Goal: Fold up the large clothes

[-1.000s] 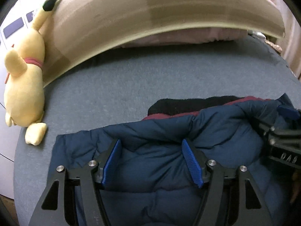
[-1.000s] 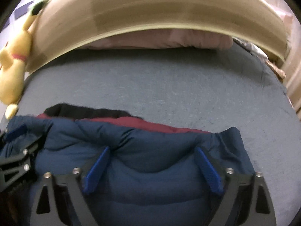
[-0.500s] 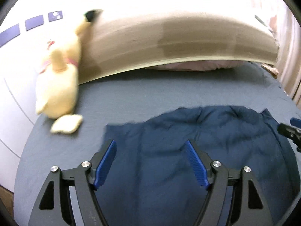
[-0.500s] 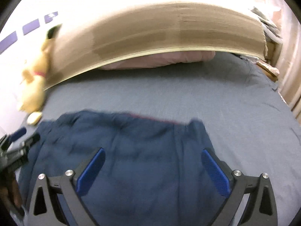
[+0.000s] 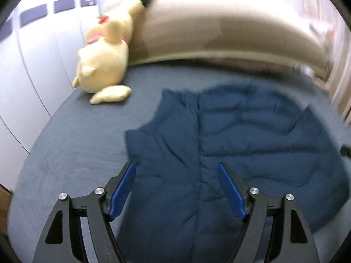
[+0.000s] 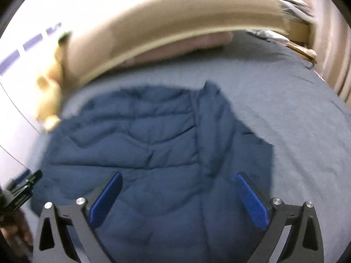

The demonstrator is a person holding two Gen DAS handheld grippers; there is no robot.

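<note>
A navy quilted puffer jacket (image 5: 230, 144) lies folded on the grey bed (image 5: 76, 149); it also shows in the right wrist view (image 6: 142, 144). My left gripper (image 5: 176, 190) is open and empty, held above the jacket's left part. My right gripper (image 6: 178, 199) is open and empty above the jacket's near right part. The left gripper's tip (image 6: 24, 186) shows at the left edge of the right wrist view. Both views are blurred.
A yellow plush toy (image 5: 105, 50) leans against the tan headboard (image 5: 219, 37) at the bed's far left. A pink pillow (image 6: 186, 46) lies under the headboard. White cupboard doors (image 5: 33, 65) stand left of the bed. Clutter sits at the far right (image 6: 302, 50).
Both grippers have let go of the jacket and risen back and up. The jacket's folded-over top now lies flat, hiding the maroon lining and black collar.
</note>
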